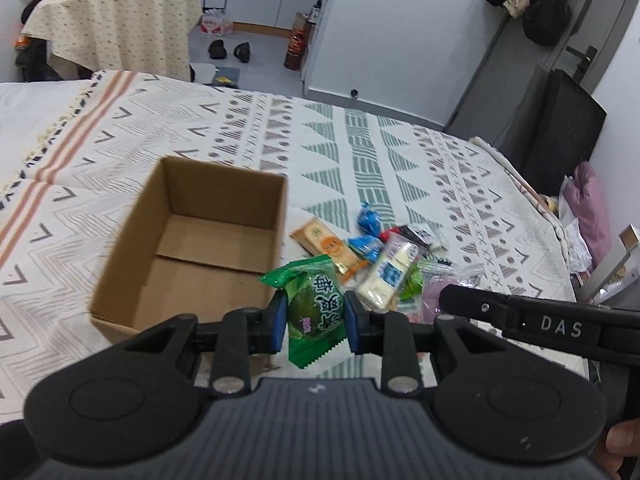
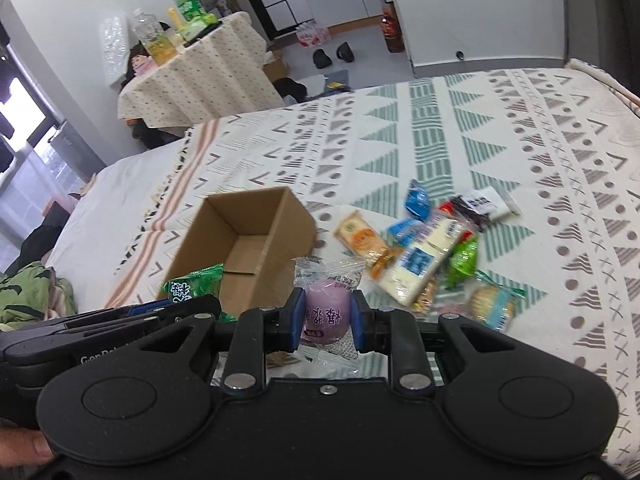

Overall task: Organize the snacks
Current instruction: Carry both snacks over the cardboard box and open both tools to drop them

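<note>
An open, empty cardboard box [image 1: 192,240] stands on the patterned bedspread [image 1: 360,152]; it also shows in the right wrist view [image 2: 248,240]. My left gripper [image 1: 316,320] is shut on a green snack packet [image 1: 314,308], held just right of the box's near corner. My right gripper [image 2: 326,320] is shut on a purple snack packet [image 2: 326,312], held near the box's right front side. The green packet [image 2: 196,282] and left gripper [image 2: 112,320] show at the left of the right wrist view. A pile of snacks [image 1: 384,252] lies right of the box, also in the right wrist view [image 2: 432,248].
The pile holds an orange cracker pack [image 2: 360,238], blue packets [image 2: 418,196], a white and blue bar [image 2: 424,260] and a dark packet [image 2: 480,204]. Beyond the bed stand a cloth-covered table [image 2: 200,68] with bottles, and a door [image 1: 560,40].
</note>
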A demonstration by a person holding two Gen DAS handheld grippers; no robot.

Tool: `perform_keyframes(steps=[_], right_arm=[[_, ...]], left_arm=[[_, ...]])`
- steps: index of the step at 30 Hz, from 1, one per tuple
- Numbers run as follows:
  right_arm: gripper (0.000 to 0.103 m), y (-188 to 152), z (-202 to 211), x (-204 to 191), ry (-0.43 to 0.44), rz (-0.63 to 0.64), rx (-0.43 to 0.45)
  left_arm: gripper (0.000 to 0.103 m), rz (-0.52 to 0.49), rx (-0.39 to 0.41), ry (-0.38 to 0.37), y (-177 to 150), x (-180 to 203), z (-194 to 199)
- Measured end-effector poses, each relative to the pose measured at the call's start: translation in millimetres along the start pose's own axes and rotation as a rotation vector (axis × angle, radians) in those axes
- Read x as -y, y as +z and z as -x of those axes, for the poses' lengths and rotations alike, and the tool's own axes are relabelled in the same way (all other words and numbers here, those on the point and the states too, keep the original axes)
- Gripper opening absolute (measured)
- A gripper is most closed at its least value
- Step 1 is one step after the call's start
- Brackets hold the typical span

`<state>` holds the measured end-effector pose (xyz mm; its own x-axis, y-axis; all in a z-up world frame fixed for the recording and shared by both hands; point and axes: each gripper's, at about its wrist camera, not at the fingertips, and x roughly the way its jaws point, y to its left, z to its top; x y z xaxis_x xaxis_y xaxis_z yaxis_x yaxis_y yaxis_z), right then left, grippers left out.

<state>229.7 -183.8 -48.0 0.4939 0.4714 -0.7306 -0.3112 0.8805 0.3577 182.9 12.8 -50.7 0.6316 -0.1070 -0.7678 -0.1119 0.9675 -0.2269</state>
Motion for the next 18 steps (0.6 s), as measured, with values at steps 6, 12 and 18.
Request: perform_keyframes(steps=[6, 12, 18], right_arm=[[0.023, 6.5, 0.7, -25.5, 0.035, 0.020, 0.017], [0.023, 11.2, -7.5, -50.3, 0.065, 0.038, 0.016], [0.023, 18.7, -19.0, -71.6, 0.084, 0.051, 0.011]], left_arm=[[0.028, 0.022, 0.028, 0.021, 11.3, -20.4, 15.6], [0.028, 0.067, 0.049, 0.047, 21.0, -45.1, 21.4], [0.028, 0.117, 0.048, 0.059, 26.8, -71.1, 20.5]])
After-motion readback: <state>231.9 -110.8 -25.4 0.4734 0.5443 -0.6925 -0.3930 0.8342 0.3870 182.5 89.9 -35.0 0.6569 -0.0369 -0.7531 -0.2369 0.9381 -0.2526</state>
